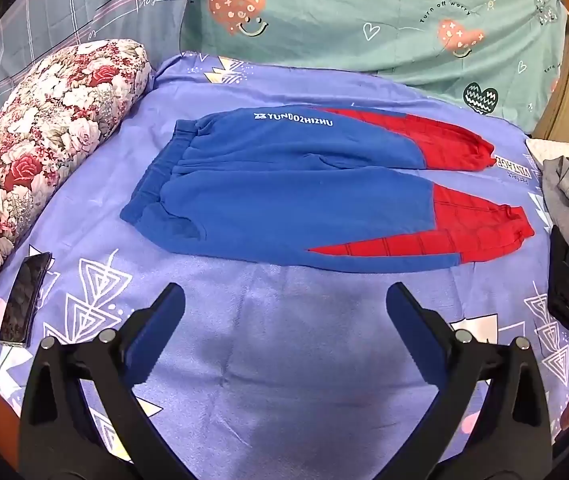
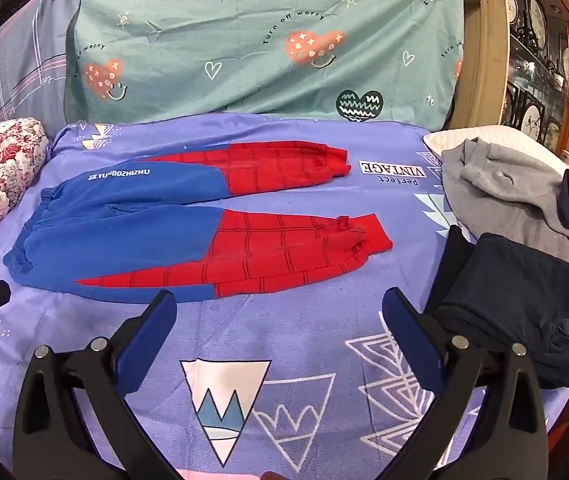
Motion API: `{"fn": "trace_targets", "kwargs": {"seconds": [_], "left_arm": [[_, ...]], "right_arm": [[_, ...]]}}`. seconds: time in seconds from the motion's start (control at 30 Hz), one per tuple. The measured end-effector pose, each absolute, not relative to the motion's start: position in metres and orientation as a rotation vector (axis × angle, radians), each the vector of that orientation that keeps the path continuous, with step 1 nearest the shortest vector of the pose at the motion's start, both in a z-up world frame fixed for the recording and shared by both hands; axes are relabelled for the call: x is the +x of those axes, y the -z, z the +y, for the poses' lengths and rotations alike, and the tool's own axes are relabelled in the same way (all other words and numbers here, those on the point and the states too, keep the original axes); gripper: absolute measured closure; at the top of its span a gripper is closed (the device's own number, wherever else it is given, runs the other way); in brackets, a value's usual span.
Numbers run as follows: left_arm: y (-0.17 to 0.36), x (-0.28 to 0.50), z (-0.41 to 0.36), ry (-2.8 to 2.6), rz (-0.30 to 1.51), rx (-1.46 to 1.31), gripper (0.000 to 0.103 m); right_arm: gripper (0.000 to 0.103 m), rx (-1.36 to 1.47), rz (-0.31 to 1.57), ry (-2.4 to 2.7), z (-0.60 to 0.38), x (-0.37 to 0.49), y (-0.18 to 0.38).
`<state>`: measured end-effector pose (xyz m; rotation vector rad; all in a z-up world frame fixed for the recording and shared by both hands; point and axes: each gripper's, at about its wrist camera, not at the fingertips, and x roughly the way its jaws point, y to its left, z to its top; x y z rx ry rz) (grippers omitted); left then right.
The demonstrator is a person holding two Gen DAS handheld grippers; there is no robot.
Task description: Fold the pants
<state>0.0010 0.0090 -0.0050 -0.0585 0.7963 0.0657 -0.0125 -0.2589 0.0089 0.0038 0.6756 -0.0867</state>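
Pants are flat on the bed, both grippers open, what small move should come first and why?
Probably bring the left hand-held gripper forward to the near waistband corner of the blue-and-red fleece pants. They lie spread flat and unfolded on the purple patterned blanket, and both grippers hang open and empty short of them.

Pants (image 1: 284,196) blue, red web-lined legs; bedsheet (image 1: 284,360) lilac, white triangles; bolster (image 1: 44,152) red-white floral.

Bright, even indoor light, soft shadows, sharp centre; strong fisheye bending and dark vignetted corners.
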Motion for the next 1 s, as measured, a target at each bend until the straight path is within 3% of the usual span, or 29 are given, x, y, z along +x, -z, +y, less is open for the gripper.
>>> {"fn": "trace_targets", "kwargs": {"seconds": [1.0], "left_arm": [[0.0018,0.0013,0.0093,-0.057,0.786,-0.05,0.002]], "right_arm": [[0.001,-0.03,0.679,0.097,-0.2562,-0.0118,0.0003]]}}
